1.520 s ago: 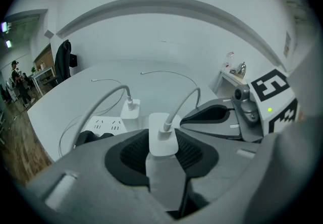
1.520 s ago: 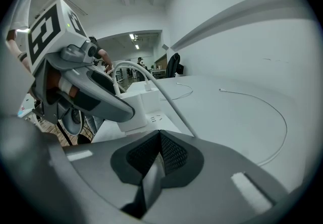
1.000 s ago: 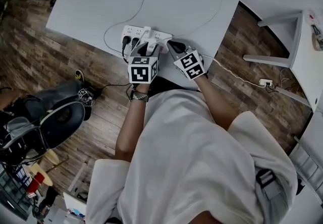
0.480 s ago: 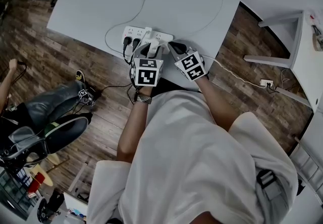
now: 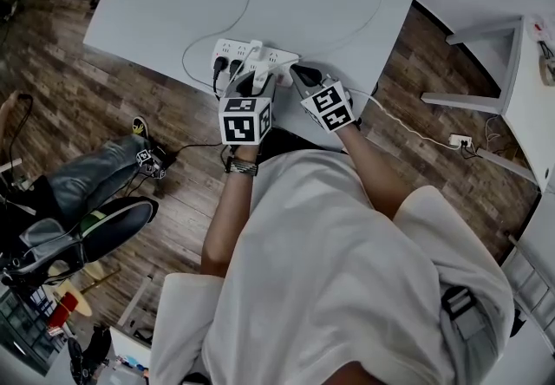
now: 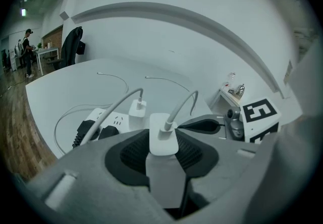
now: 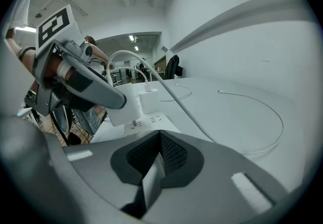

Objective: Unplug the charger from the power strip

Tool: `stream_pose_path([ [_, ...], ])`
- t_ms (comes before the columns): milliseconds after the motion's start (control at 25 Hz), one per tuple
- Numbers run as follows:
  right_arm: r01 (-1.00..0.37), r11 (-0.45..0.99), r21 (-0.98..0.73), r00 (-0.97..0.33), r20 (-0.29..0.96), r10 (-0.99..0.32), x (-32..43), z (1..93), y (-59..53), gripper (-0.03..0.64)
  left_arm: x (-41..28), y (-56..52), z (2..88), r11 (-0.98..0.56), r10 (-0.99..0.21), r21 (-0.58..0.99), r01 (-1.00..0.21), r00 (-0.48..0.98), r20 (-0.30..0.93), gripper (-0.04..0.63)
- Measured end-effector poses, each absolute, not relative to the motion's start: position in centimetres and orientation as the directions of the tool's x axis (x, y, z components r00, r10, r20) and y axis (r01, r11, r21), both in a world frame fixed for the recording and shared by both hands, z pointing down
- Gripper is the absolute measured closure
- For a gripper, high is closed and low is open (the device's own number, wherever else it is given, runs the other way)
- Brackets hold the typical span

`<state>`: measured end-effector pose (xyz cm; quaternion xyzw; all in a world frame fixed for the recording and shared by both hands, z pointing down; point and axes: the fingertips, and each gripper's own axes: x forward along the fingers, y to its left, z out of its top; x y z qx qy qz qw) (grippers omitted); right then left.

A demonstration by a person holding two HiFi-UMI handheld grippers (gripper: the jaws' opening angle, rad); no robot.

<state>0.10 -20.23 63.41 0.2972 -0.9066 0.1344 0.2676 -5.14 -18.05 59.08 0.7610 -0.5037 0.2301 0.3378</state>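
A white power strip point(image 5: 227, 52) lies near the front edge of the white table point(image 5: 156, 10). My left gripper point(image 5: 258, 76) is shut on a white charger point(image 6: 162, 140), whose cable arcs away over the table. In the right gripper view the charger point(image 7: 123, 112) hangs just above the strip point(image 7: 146, 119) with its prongs showing. My right gripper point(image 5: 299, 74) is shut, empty, its tip down at the strip's right end. A second white charger point(image 6: 137, 113) and two black plugs point(image 6: 86, 132) remain in the strip.
Thin white cables point(image 5: 364, 19) loop across the table. The strip's cord runs off the table edge to a floor socket point(image 5: 458, 141). A seated person's legs point(image 5: 87, 175) and a chair are at the left; white furniture point(image 5: 503, 71) stands at the right.
Both grippers stay at the strip with barely any shift. The person at the left has moved their legs.
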Motion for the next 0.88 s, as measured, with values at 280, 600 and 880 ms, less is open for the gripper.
stream_pose_path([
  [280, -0.619, 0.780, -0.093, -0.679, 0.562, -0.472, 0.5, 62.6, -19.9, 0.615, -4.7, -17.5, 58.3, -0.271, -0.631, 0.297, -0.916, 0.402, 0.663, 0.449],
  [600, -0.650, 0.737, -0.185, -0.702, 0.519, -0.488, 2.8, 60.1, -18.1, 0.615, -2.7, -14.6, 58.5, -0.236, -0.578, 0.564, -0.791, 0.581, 0.574, 0.449],
  [880, -0.673, 0.709, -0.210, -0.687, 0.531, -0.495, 3.9, 60.4, -17.3, 0.615, -1.3, -12.2, 61.2, -0.160, -0.483, 0.705, -0.690, 0.678, 0.554, 0.449],
])
